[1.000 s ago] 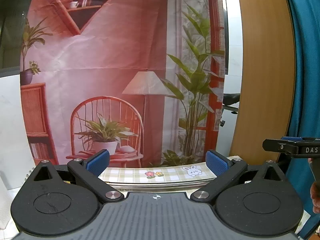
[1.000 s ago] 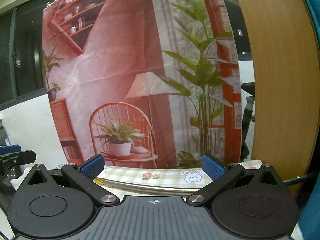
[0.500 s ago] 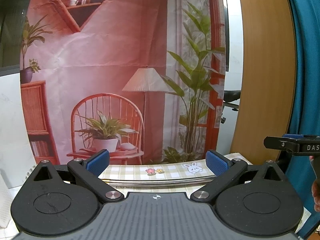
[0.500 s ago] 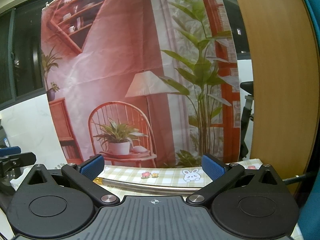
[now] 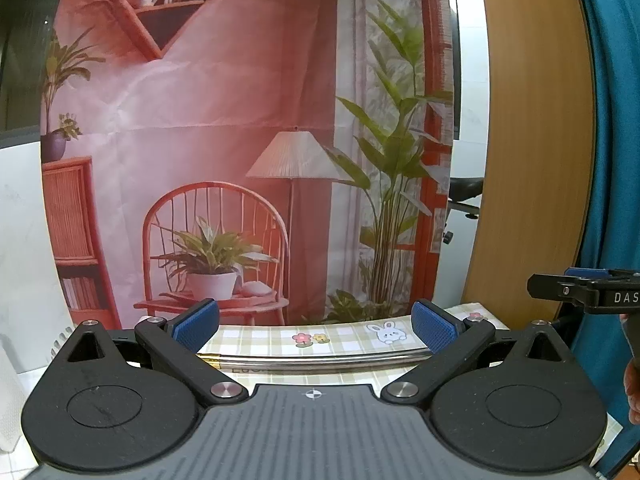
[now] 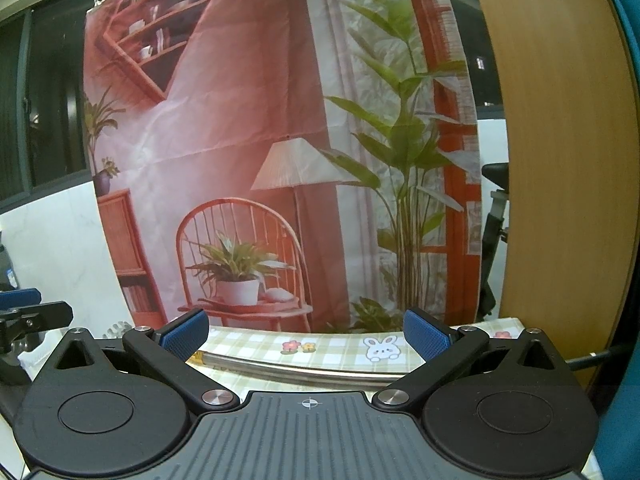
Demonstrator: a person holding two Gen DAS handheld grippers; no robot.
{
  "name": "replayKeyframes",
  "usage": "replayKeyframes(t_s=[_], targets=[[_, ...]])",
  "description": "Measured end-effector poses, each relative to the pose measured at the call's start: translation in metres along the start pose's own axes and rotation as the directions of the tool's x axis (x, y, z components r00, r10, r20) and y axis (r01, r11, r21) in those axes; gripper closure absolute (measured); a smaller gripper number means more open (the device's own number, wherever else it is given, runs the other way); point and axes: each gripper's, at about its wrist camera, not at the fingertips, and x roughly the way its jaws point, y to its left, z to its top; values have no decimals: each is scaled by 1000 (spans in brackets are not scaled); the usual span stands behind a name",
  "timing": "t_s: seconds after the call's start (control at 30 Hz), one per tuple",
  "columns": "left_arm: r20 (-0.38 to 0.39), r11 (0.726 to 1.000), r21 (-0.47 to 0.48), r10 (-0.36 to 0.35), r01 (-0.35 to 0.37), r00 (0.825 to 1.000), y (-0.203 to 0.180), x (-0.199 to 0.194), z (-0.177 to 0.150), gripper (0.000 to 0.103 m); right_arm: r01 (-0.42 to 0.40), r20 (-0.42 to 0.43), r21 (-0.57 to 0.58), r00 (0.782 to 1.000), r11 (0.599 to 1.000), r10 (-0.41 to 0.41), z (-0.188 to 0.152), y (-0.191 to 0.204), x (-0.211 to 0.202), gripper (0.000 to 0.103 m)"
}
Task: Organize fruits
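No fruit shows in either view. My left gripper (image 5: 316, 324) is open, its blue pads wide apart with nothing between them, held above the far edge of a table with a checked cloth (image 5: 344, 336). My right gripper (image 6: 306, 330) is open too and empty, over the same checked cloth (image 6: 332, 346). Both point at a printed backdrop (image 5: 240, 140) of a red chair, a lamp and plants. The right gripper's tip (image 5: 580, 290) shows at the right edge of the left wrist view. The left gripper's tip (image 6: 28, 316) shows at the left edge of the right wrist view.
A metal rail (image 5: 320, 360) runs along the table's far edge, also seen as a rail (image 6: 320, 372) in the right wrist view. A wooden panel (image 5: 532, 140) stands to the right, with a teal curtain (image 5: 616, 160) beyond it. A white wall (image 6: 52, 248) lies to the left.
Both views have tilted slightly, so the backdrop sits a little lower in the left wrist view. Both grippers stay open and empty.
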Motion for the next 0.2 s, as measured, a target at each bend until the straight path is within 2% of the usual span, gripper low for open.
replayKeyframes(t_s=[0.2], targets=[[-2, 1000, -2, -8, 8, 1000, 1, 2, -1, 0, -1, -3, 0, 1000, 1000, 1, 0, 0, 2, 0]])
